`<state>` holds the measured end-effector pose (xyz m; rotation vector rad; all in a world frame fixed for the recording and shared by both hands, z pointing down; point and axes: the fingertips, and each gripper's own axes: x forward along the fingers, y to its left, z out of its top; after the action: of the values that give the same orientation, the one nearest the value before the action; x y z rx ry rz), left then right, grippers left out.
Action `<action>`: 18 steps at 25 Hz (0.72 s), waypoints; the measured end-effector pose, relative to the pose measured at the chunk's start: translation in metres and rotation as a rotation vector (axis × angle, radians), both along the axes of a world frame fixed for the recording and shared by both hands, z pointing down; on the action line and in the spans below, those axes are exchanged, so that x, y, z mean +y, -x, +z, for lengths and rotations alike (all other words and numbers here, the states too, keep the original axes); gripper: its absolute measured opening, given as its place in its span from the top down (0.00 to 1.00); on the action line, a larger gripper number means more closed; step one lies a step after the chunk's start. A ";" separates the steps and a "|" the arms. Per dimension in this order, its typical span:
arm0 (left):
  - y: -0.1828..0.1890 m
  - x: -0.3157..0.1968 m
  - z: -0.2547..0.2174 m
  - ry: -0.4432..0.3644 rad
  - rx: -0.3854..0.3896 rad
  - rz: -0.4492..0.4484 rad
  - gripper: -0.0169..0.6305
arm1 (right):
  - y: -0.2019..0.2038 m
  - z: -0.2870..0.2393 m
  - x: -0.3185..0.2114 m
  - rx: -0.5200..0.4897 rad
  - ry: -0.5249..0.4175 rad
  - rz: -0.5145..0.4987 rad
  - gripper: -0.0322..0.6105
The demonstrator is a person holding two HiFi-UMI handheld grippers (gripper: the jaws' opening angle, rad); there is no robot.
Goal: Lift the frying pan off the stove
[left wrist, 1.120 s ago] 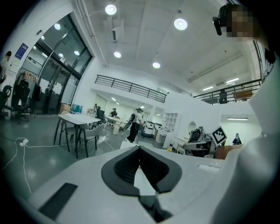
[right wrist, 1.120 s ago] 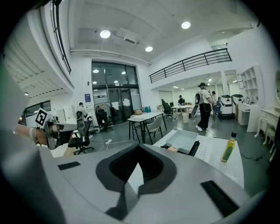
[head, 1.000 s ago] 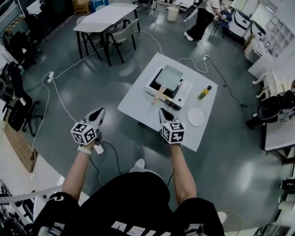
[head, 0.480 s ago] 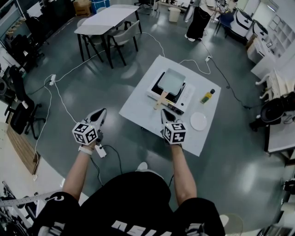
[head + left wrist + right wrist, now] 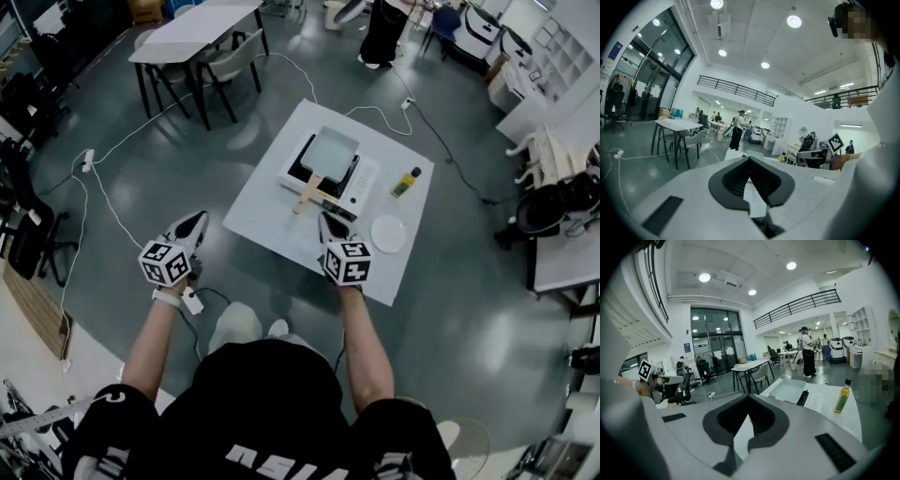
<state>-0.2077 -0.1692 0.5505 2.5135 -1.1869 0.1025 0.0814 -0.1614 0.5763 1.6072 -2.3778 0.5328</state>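
Left claw [image 5: 192, 228] & right claw [image 5: 330, 227] both clenched empty; unless one opens, it'll prob just shove the pan [image 5: 333, 152] across the stove [image 5: 367, 185].

We see a white desk [image 5: 267, 202] carrying a yellowish bottle [image 5: 405, 182] and a white plate [image 5: 387, 233], set apart; beyond stands another table [image 5: 187, 33] with chairs [image 5: 230, 61], and cables [image 5: 98, 192] cross the floor [image 5: 469, 281].

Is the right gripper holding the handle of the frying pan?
No, the right gripper is shut and empty, apart from the frying pan on the stove.
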 end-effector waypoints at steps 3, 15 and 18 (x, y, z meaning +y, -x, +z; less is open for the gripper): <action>-0.018 -0.009 0.000 0.001 -0.002 0.030 0.98 | -0.013 -0.002 0.000 -0.003 -0.003 0.025 0.96; -0.072 -0.054 0.002 -0.010 -0.004 0.165 0.98 | -0.049 -0.003 -0.017 0.001 -0.009 0.127 0.95; -0.083 -0.072 0.004 -0.013 -0.006 0.207 0.98 | -0.053 -0.002 -0.027 -0.001 -0.013 0.155 0.96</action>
<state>-0.1248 -0.2417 0.5541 2.6420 -0.9293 0.1549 0.1339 -0.1885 0.5746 1.8069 -2.2743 0.5482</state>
